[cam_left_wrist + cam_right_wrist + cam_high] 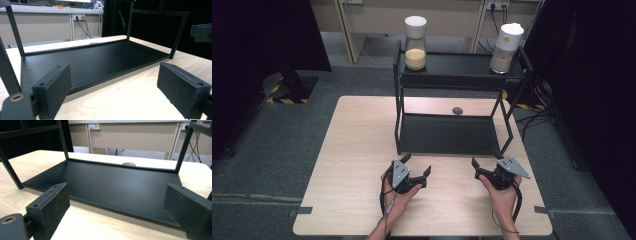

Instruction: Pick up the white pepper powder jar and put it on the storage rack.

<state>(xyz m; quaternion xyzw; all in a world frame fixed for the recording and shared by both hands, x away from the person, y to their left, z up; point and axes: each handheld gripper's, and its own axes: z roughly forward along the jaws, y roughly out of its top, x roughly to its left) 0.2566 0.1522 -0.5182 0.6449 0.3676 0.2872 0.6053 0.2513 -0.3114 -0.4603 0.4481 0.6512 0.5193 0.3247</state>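
High view: your left gripper (417, 165) and right gripper (486, 162) sit low over the table (352, 165), just short of the black shelf rack (447, 135). Both have jaws spread wide, gripping nothing, touching nothing. Rack's lower tray is bare. Up top, well beyond your reach: a jar of yellow grain (415, 42) at the left end, a jar of pale grain (506, 47) at the right.

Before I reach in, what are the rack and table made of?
Rack: seemingly thin metal, matte black finish, with slim square posts and flat sheet shelves. Table: light wood or wood-look laminate; grain pattern shows, surface smooth.
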